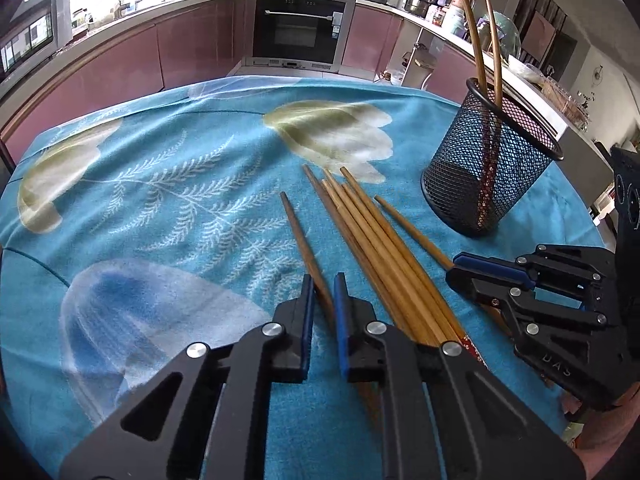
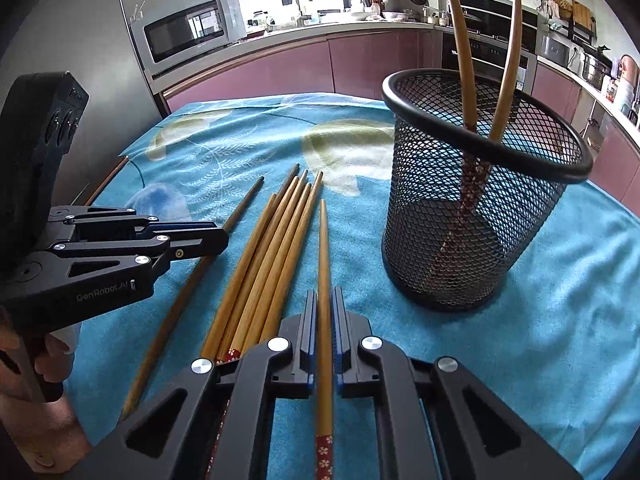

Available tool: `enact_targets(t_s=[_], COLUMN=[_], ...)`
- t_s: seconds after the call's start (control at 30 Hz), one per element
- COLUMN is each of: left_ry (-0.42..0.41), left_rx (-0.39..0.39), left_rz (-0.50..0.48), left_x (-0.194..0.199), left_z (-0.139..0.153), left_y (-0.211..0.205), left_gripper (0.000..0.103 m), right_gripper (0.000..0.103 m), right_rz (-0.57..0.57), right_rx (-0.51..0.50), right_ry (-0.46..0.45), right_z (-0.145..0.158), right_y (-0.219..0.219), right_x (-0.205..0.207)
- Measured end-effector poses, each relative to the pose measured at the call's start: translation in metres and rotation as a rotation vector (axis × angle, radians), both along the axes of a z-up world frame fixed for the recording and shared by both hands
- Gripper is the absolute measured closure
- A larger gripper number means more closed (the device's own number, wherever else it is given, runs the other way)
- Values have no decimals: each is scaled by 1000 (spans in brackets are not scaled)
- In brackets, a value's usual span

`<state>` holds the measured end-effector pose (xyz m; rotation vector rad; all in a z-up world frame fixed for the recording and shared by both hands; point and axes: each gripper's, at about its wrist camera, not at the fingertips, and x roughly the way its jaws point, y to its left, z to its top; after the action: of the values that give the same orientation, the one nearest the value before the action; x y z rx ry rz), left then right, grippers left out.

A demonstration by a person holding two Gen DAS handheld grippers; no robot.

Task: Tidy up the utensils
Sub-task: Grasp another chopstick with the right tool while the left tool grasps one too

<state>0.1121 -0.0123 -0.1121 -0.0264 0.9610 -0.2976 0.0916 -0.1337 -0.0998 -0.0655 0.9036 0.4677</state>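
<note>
A bundle of wooden chopsticks (image 2: 260,264) lies flat on the desk, tips pointing away toward the kitchen cabinets, shafts touching one another. Just right of the bundle lies a single chopstick (image 2: 323,280), apart from the rest; its red patterned end shows near the bottom of the right wrist view. The right tool (image 2: 324,308) straddles this chopstick, its blue-padded fingers close on either side of the shaft and apparently pressing it. On the bundle's other side lies a darker chopstick (image 1: 298,236), also on its own. The left tool (image 1: 323,292) sits over it with its fingers slightly parted around the shaft, a visible gap on each side, so it is not clamped.

To the right of the chopsticks stands a black mesh holder (image 2: 476,216), upright on the desk and near the bundle without touching it. Two chopsticks (image 2: 468,80) already stand inside it, leaning apart, thin ends up.

The desk is covered by a blue floral cloth (image 1: 168,184). Beyond it run pink-fronted kitchen cabinets (image 1: 192,44), a built-in oven (image 1: 300,28), and a microwave (image 2: 188,28) at the left in the right wrist view.
</note>
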Motion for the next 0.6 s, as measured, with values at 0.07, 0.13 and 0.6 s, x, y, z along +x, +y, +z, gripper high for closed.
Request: enact_targets(t_s=[0.07, 0.13, 0.6], left_ry=[-3, -6, -72], left_rx=[-10, -19, -139], left_rz=[4, 6, -51], left_x=[-2, -6, -29], left_z=[1, 3, 44], left_y=[2, 5, 18], left_gripper=[94, 94, 96], right_gripper=[97, 97, 97], right_rz=[0, 1, 55], right_rx=[6, 17, 139], right_ry=[2, 4, -74], right_z=[0, 2, 42], right_y=[-2, -5, -23], right_x=[-2, -5, -35])
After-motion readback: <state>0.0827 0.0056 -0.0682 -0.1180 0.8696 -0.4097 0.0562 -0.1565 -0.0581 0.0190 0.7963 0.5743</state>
